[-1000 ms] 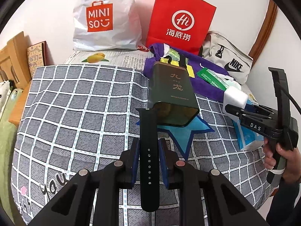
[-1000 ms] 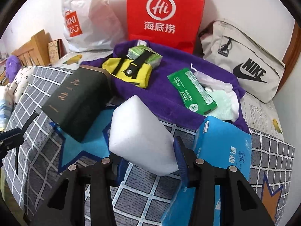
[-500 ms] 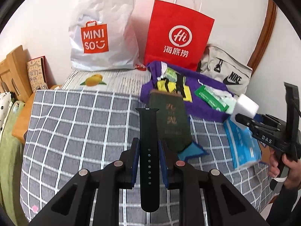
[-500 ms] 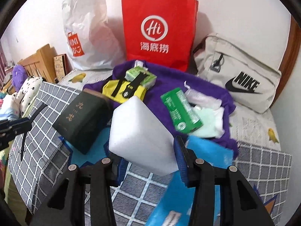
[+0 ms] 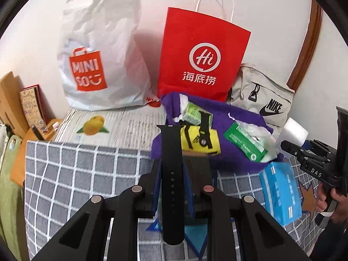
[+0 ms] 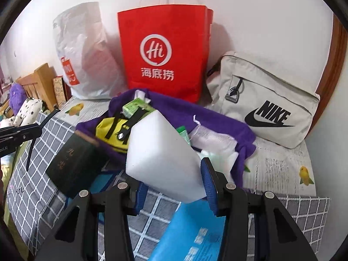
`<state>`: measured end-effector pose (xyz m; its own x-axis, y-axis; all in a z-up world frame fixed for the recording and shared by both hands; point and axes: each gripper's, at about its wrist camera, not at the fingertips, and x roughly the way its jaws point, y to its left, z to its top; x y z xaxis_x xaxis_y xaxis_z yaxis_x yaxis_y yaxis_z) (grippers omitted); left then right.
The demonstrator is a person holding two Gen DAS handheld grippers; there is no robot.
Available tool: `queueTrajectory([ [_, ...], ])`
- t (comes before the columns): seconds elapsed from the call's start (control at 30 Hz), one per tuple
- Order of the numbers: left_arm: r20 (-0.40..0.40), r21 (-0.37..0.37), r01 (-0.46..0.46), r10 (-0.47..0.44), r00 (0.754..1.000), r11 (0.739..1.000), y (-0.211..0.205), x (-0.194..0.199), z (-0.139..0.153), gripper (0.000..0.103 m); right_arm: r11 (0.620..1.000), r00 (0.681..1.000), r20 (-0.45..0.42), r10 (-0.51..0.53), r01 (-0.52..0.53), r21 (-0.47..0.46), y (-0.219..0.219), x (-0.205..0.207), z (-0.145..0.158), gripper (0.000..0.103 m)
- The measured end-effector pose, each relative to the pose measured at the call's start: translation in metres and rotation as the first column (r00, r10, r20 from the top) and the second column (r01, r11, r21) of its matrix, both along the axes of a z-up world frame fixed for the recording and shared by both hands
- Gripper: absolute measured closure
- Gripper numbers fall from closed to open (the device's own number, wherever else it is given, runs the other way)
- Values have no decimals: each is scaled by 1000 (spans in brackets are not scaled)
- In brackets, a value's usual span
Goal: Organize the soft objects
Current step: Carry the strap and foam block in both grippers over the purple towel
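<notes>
Strap [image 5: 171, 174] of black rubber is sitting clamped between the pads of the left gripper [image 5: 171, 187], its long axis running along the fingers: the square end is pointing forward toward the purple cloth [image 5: 237, 117], the rounded end is hanging back below the jaws. Its row of holes is facing the camera. White sponge [image 6: 163, 154], a blocky wedge, is being squeezed in the right gripper [image 6: 174, 187]; its long axis is slanting up and away from the jaws, toward the red bag [image 6: 165, 50]. In the left view that sponge [image 5: 293, 131] is sticking out past the right gripper [image 5: 289, 148], which a hand [image 5: 332, 200] is gripping at the frame's right edge. Both loads are hanging above the checked quilt [image 5: 76, 174], touching nothing else. On the quilt a dark box [image 6: 76, 165] is lying tilted beside the cloth, and a blue pack [image 5: 280, 193] is lying near it. On the cloth are lying a yellow pouch [image 5: 200, 139] and a green packet [image 5: 245, 143]. Behind, a white bag [image 5: 97, 54] and a beige bag [image 6: 267, 106] are leaning at the wall
</notes>
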<state>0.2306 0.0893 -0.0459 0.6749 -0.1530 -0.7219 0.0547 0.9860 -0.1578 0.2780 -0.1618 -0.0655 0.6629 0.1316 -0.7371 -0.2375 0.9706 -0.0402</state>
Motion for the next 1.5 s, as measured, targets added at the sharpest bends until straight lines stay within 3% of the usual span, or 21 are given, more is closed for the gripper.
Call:
queueTrajectory([
  [0.63, -38, -13, 92, -92, 995, 996, -46, 105, -4, 83, 998, 998, -20, -59, 59, 5, -39, 84, -9, 58],
  [0.83, -72, -57, 136, -140, 988, 989, -73, 136, -12, 83, 998, 998, -39, -57, 56, -28, -44, 109, -20, 58],
  [1.2, -172, -77, 202, -213, 962, 976, -123, 173, -48, 83, 996, 993, -107, -49, 40, -80, -47, 133, -51, 57],
  [1.5, -211, -68, 210, -220, 952, 975, -131, 179, -65, 83, 995, 989, -144, -38, 23, -100, -44, 138, -69, 56],
])
